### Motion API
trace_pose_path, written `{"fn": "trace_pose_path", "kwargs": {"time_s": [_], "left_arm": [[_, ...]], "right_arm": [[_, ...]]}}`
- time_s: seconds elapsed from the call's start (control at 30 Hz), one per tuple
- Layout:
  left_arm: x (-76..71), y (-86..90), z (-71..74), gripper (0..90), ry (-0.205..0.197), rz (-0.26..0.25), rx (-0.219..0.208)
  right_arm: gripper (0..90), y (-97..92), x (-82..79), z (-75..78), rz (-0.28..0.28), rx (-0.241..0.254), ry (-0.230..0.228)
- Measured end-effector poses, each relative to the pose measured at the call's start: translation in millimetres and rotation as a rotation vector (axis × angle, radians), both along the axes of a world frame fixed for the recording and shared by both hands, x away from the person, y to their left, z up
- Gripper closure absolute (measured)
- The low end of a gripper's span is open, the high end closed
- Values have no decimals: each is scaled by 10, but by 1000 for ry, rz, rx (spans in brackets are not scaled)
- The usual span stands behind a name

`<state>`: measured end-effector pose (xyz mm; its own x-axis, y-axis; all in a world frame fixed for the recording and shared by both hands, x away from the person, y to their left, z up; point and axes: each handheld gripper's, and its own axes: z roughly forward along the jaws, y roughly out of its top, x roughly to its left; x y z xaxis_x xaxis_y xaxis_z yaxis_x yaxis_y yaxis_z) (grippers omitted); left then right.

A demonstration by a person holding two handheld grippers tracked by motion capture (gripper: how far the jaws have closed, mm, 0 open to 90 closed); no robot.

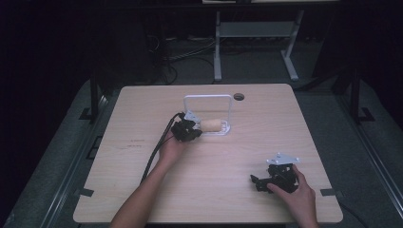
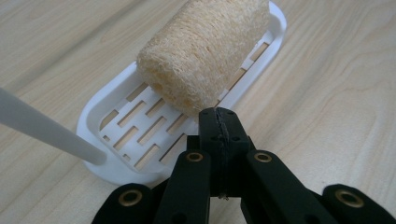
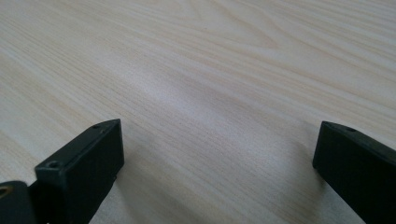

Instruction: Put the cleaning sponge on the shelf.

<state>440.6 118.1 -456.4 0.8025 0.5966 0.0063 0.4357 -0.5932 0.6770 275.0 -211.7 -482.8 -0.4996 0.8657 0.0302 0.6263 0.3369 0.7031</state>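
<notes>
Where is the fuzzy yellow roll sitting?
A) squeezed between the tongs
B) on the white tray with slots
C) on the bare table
B: the pale yellow, fibrous loofah roll lies on the white slotted plastic tray, just ahead of the shut left tongs.

The worktop is pale wood with a fine grain and a round cable hole near its far edge. On the floor behind it stands a light grey metal frame with two legs and a crossbar, and dark cables lie loose on the floor to its left. Dark metal rails run along the worktop's left side.
</notes>
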Motion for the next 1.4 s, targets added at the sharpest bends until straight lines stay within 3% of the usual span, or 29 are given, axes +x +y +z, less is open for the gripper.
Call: {"fn": "trace_pose_path", "kwargs": {"time_s": [0.33, 0.63, 0.9, 1.07, 1.33, 1.4], "left_arm": [[-53, 33, 29, 899, 15, -5, 1], [-113, 121, 77, 835, 31, 10, -38], [-156, 174, 147, 599, 13, 26, -57], [-187, 179, 179, 403, 12, 41, -72], [-252, 208, 235, 183, -10, 44, -55], [-268, 210, 240, 137, -19, 31, -27]], "right_arm": [[16, 0, 0, 0, 0, 0, 0], [16, 0, 0, 0, 0, 0, 0], [16, 0, 0, 0, 0, 0, 0], [16, 0, 0, 0, 0, 0, 0], [16, 0, 0, 0, 0, 0, 0], [16, 0, 0, 0, 0, 0, 0]]}}
